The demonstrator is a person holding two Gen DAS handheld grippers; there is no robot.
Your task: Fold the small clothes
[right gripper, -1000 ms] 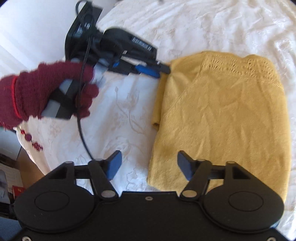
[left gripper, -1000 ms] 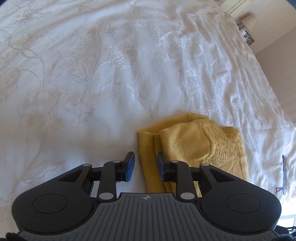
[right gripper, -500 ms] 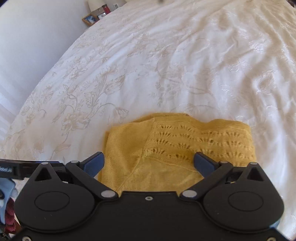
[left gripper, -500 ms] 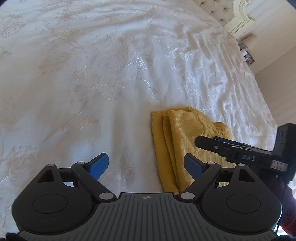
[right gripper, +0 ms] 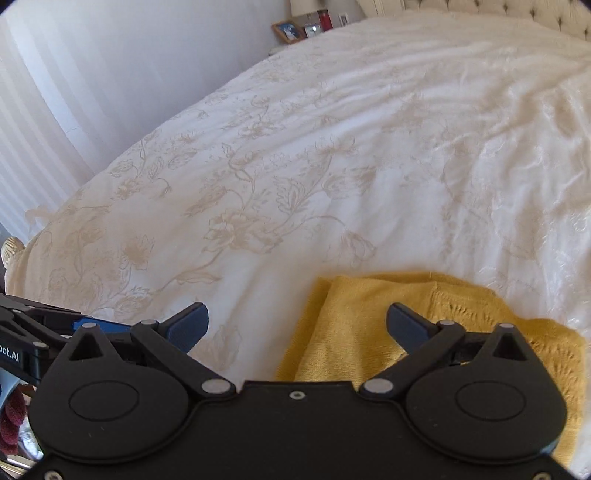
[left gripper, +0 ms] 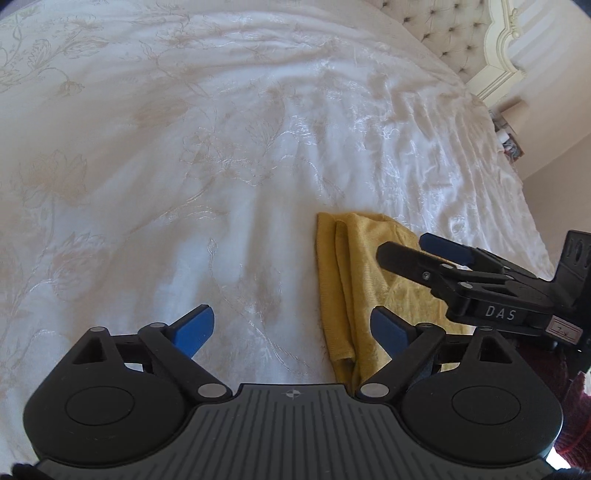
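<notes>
The left hand-held gripper hangs over the bed, angled down at the white bedspread with its pale flower pattern. Its jaws are opening and already stand wide. Nothing is gripped: the left blue pad is over bare bedspread, the right pad over the garment's left edge, not pressing on it.

The yellow knit garment lies folded on the bed, to the right of that gripper's middle line. Its layered left edge runs up and down in the left wrist view.

The right hand-held gripper is over the garment's near part, with jaws spread wide and clear of the cloth. Its left pad is over the bedspread, its right pad over the yellow knit. In the left wrist view its fingers reach in from the right above the garment.

A dark red knit glove shows at the right edge of the left wrist view.

A tufted headboard stands at the bed's far end, and picture frames sit beyond the bed in the right wrist view.
</notes>
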